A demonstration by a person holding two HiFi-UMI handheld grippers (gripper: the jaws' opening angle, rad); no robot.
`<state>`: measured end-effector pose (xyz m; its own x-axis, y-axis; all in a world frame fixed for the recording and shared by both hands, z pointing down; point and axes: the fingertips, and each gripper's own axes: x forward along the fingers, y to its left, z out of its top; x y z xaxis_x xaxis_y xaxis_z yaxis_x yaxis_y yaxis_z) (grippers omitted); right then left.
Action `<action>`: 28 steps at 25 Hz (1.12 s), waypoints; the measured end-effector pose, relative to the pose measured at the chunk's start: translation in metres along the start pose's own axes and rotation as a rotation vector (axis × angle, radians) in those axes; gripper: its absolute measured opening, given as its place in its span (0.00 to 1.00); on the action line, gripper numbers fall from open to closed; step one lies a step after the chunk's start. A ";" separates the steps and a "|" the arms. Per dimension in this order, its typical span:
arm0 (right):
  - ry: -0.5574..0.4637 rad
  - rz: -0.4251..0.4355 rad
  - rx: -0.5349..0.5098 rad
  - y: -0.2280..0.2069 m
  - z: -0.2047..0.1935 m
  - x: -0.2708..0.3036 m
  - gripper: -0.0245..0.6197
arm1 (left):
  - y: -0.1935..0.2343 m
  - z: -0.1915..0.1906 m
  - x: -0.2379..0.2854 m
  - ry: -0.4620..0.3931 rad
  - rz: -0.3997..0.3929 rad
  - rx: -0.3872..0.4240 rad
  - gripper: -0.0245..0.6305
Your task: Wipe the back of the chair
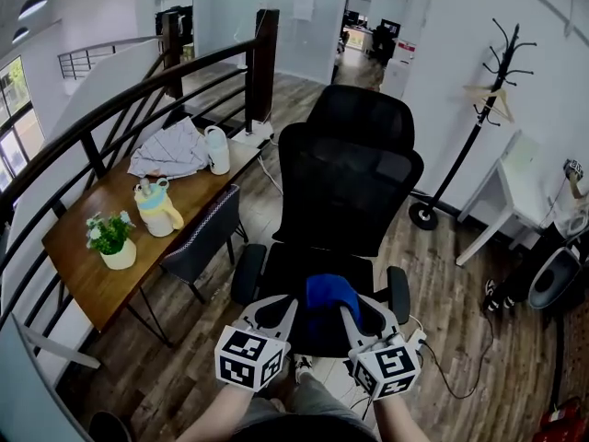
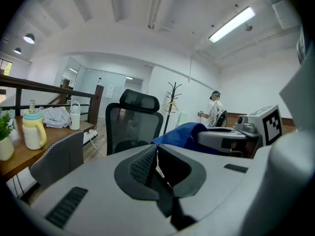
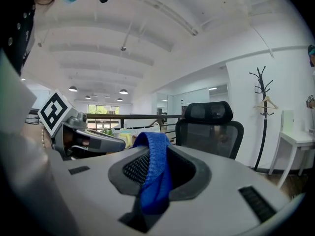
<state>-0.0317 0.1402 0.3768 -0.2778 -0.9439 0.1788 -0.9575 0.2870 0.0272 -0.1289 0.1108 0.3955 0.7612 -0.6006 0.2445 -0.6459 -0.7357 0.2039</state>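
Note:
A black office chair [image 1: 345,182] with a mesh back and a headrest stands on the wooden floor, its seat turned toward me. Both grippers hover side by side over the seat's front edge, well short of the backrest. My right gripper [image 1: 361,319] is shut on a blue cloth [image 1: 331,293], which hangs folded between its jaws [image 3: 156,171]. My left gripper [image 1: 276,307] is shut, its pads meeting with nothing between them [image 2: 156,154]. The chair [image 2: 133,127] appears ahead in the left gripper view, and the chair [image 3: 211,132] also shows in the right gripper view.
At the left a wooden table [image 1: 92,247] holds a potted plant [image 1: 112,238], a yellow bottle [image 1: 156,208], a white kettle [image 1: 217,150] and a bundled fabric. A grey chair [image 1: 202,238] is tucked under it. A coat stand [image 1: 479,127] and a white table [image 1: 515,191] stand at the right. A person [image 2: 214,113] stands far back.

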 end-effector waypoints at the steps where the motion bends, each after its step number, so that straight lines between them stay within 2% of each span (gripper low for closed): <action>1: -0.008 0.000 -0.003 -0.007 0.004 0.008 0.17 | 0.004 0.006 0.007 -0.007 0.000 0.005 0.07; 9: -0.086 0.003 -0.008 -0.079 0.045 0.083 0.17 | 0.038 0.059 0.081 -0.041 0.019 0.050 0.07; 16: -0.172 0.040 -0.058 -0.145 0.101 0.143 0.17 | 0.067 0.113 0.147 -0.073 0.045 0.105 0.07; 22: -0.230 0.088 -0.089 -0.183 0.137 0.193 0.17 | 0.086 0.142 0.192 -0.060 0.079 0.152 0.07; 28: -0.279 0.099 -0.075 -0.211 0.166 0.239 0.17 | 0.101 0.178 0.231 -0.100 0.102 0.165 0.07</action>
<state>0.0916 -0.1732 0.2503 -0.3895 -0.9163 -0.0930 -0.9194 0.3809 0.0978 -0.0080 -0.1585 0.3037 0.6995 -0.6968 0.1588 -0.7082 -0.7057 0.0229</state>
